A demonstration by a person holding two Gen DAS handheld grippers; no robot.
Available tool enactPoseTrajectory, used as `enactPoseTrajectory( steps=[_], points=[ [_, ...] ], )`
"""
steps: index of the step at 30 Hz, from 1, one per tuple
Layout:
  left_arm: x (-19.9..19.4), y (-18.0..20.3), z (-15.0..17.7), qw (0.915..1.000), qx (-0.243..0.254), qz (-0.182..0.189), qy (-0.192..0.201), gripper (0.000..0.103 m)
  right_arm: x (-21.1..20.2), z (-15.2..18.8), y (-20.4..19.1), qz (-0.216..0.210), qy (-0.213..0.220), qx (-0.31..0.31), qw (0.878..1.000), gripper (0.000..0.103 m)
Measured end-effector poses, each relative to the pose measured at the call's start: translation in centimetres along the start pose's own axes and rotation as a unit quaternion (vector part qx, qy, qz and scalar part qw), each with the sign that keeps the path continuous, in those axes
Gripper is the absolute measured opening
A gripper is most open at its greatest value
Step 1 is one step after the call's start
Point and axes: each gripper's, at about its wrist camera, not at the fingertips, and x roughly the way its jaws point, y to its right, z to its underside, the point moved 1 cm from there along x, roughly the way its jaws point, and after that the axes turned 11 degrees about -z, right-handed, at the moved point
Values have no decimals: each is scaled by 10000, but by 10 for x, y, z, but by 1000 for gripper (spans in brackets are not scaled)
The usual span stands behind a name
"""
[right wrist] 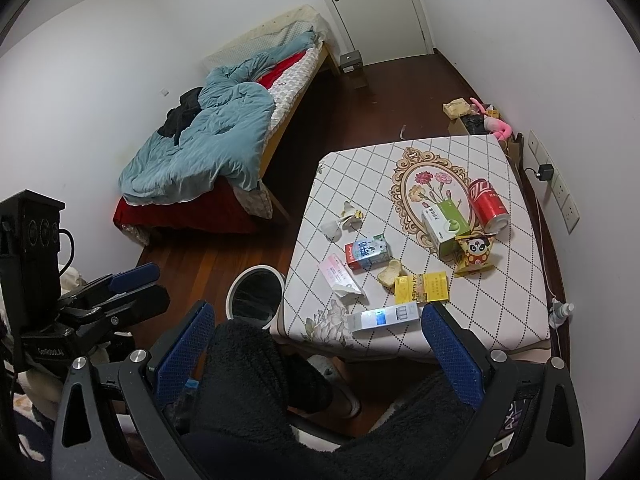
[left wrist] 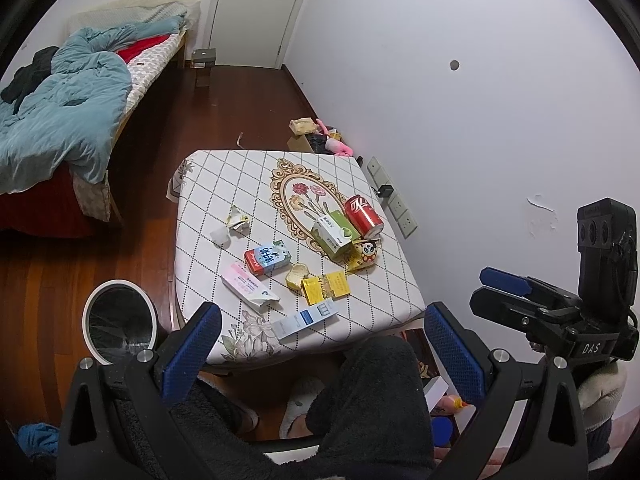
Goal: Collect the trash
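Bedroom; small table (left wrist: 224,160) mid-frame, trash scattered on top: red can (left wrist: 364,216), cartons, wrappers. Bin (left wrist: 118,322) lower left, beside it. My left gripper (left wrist: 320,356) and right gripper (right wrist: 318,354) gape, empty. Collection not begun; next: reach nearest white box (left wrist: 306,320).

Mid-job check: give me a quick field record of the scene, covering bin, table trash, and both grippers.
bin: white trash bin on the floor, left of the table
trash on table: red can lying on its side, green box, milk carton, yellow pack
left gripper: open, empty
right gripper: open, empty
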Motion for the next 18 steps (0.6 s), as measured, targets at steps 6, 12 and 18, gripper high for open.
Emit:
enactPoseTrajectory(
  steps=[6, 12, 18],
  points=[
    [1, 0, 0, 10000, -12, -11, -10, 103, 0, 0, 0, -1, -2, -7, 10000, 103],
    [0, 0, 1, 10000, -11, -5, -4, 103, -1, 0, 0, -7, -11, -20, 10000, 103],
    [0, 0, 0, 10000, -16, -17, -4, 103, -1, 1, 0, -11, -11, -27, 10000, 103]
  ],
)
